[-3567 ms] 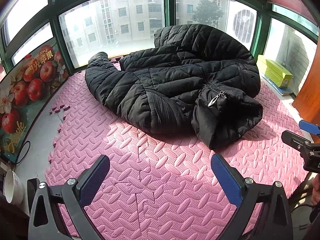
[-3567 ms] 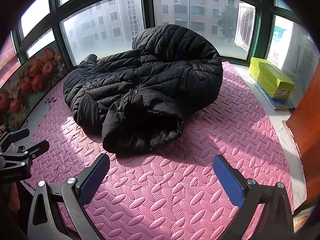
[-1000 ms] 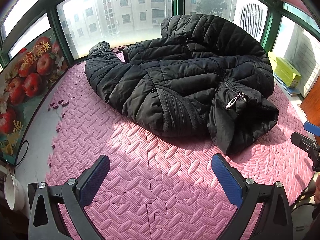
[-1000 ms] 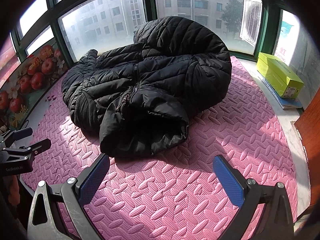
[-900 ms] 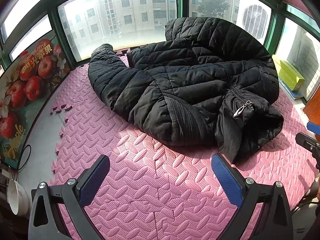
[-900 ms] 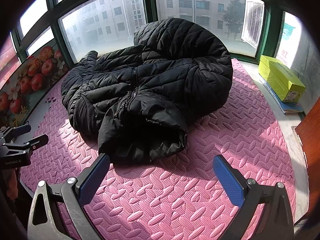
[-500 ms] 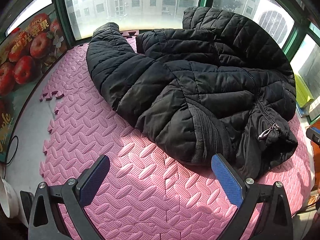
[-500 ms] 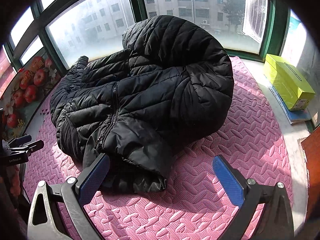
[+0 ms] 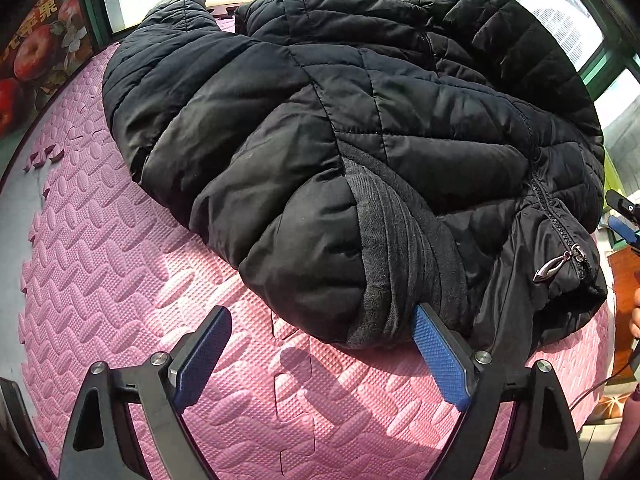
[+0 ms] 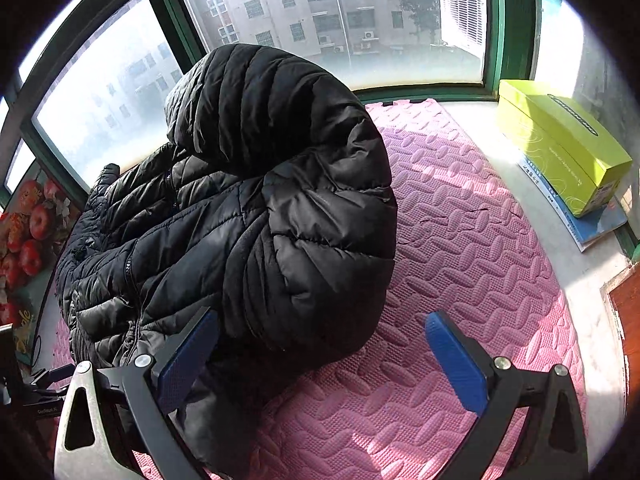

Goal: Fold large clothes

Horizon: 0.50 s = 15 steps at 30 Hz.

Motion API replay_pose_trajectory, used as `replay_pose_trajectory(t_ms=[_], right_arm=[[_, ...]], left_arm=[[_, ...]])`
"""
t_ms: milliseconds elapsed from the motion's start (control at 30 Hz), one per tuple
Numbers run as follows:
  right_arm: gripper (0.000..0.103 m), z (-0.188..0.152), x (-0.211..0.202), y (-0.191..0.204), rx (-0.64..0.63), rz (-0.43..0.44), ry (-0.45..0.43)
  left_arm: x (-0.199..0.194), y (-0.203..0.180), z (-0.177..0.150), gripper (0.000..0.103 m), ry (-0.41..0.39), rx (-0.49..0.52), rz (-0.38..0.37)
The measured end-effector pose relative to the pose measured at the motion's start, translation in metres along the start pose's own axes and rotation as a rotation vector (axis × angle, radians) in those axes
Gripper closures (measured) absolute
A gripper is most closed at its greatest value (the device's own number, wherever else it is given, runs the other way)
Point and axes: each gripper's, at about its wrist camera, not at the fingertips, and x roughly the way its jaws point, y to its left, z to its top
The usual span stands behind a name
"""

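Flanking jacket (image 9: pixel 340 152) hem: both grippers spread wide.

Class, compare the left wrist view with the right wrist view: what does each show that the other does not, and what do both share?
Only the left wrist view shows the silver zipper pull and grey ribbed cuff. Only the right wrist view shows the yellow-green box on a blue book. Both show the black puffer jacket, pink foam mat, apple poster and open jaws.

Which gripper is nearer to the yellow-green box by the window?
Right. The right gripper has the yellow-green box ahead to its right across the pink foam mat; the left gripper sits beyond the black puffer jacket.
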Motion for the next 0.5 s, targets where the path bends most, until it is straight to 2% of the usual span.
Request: replay_pose_trajectory(t_ms=[100, 167, 200, 233, 267, 333, 367, 400, 500], right_arm=[[0.0, 0.003, 0.016, -0.005, 0.037, 0.036, 0.025], [0.005, 0.005, 0.027, -0.005, 0.049, 0.065, 0.044], [0.011, 0.005, 0.031, -0.004, 0.054, 0.074, 0.056], [0.013, 0.005, 0.034, -0.002, 0.054, 0.072, 0.063], [0.015, 0.005, 0.035, 0.001, 0.046, 0.059, 0.06], [0.034, 0.005, 0.032, 0.007, 0.018, 0.029, 0.047], [0.041, 0.005, 0.029, 0.009, 0.006, 0.022, 0.037], [0.055, 0.006, 0.024, 0.01, -0.004, 0.014, 0.031], [0.073, 0.008, 0.004, 0.014, -0.02, 0.04, 0.004]], left_arm=[[0.003, -0.009, 0.003, 0.026, -0.005, 0.019, -0.005], [0.003, -0.015, 0.004, 0.034, -0.018, 0.047, 0.003], [0.002, -0.018, 0.004, 0.041, -0.026, 0.06, 0.003], [0.003, -0.023, 0.008, 0.049, -0.036, 0.073, 0.006], [0.002, -0.026, 0.008, 0.053, -0.047, 0.089, 0.011], [-0.006, -0.029, 0.011, 0.066, -0.073, 0.109, 0.024], [-0.011, -0.03, 0.011, 0.069, -0.087, 0.117, 0.026], [-0.017, -0.029, 0.012, 0.071, -0.097, 0.121, 0.023], [-0.036, -0.028, 0.015, 0.073, -0.128, 0.133, 0.014]])
